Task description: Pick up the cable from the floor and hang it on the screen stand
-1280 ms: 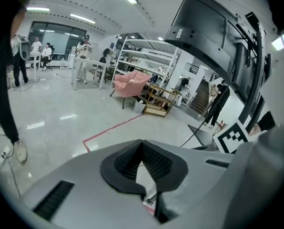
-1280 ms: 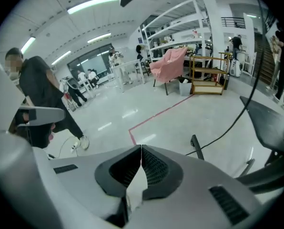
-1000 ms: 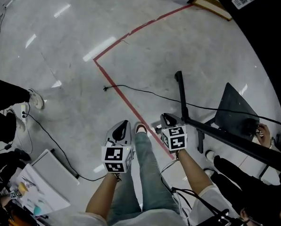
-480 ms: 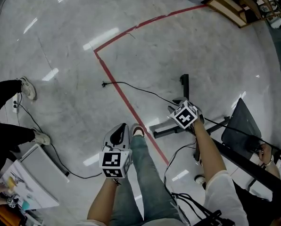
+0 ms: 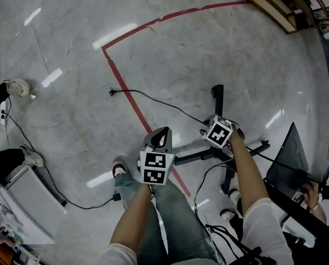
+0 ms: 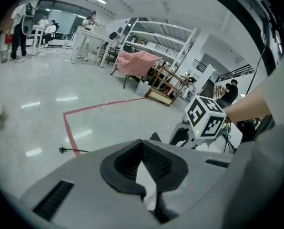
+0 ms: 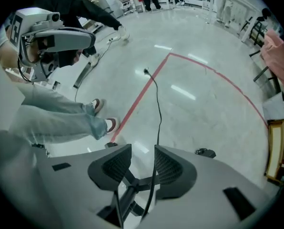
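Cable [image 7: 158, 109] x1 lies btwn right tongs [image 7: 142, 152], just opened; left tongs [image 6: 142, 146] shut.

The left gripper [image 6: 142, 144] fills the foreground, a grey plastic body whose black ribbed pads [image 6: 126, 163] meet at the tips with nothing between them. Beyond it stretches a glossy pale floor [image 6: 37, 89] marked with a red tape line [image 6: 68, 128], and the plug end of a thin black cable [image 6: 69, 150] lies just beside that line. To the right, the right gripper [image 6: 182, 136] carries its white marker cube. Its jaws have just been opening, though what lies between them cannot be seen from here. Further back, a pink cloth [image 6: 137, 62] drapes a table.
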Demonstrator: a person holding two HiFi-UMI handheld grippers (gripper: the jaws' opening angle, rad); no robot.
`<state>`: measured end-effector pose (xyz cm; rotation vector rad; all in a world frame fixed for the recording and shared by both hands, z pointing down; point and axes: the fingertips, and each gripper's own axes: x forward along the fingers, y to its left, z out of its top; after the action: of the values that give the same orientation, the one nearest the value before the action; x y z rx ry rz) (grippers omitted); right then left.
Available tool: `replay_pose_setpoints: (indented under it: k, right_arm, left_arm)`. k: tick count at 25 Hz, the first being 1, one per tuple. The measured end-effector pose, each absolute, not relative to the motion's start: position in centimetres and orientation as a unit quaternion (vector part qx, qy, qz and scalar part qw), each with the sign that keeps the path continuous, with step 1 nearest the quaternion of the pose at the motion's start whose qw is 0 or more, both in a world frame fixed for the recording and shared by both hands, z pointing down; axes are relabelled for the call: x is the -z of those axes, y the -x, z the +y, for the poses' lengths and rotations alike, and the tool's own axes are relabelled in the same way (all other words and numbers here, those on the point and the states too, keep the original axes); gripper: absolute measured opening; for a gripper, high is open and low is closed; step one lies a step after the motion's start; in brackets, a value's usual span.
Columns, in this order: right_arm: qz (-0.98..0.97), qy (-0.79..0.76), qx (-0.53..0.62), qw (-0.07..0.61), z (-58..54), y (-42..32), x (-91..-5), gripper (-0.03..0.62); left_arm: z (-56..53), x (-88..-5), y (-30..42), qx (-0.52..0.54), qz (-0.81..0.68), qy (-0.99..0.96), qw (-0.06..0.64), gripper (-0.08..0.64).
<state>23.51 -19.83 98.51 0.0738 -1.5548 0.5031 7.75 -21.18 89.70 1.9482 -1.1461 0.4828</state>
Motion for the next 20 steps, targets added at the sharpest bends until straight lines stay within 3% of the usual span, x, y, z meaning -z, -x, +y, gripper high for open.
replay_pose_setpoints:
  k: [9, 20]
  right_arm:
    - [-0.648, -0.007, -0.22, 0.729, -20.0, -27.0, -104.0, 0.141]
    - [-0.514, 0.025, -0.306, 0.801, -17.3, -30.9, -106.0, 0.135]
  left_arm:
    - [-21.3, -95.7, -10.6, -0.196, -0.436, -0.774, 0.414, 0.003]
    - [-21.3, -96.9, -9.6, -0.196, -0.426, -0.781, 0.413, 0.003]
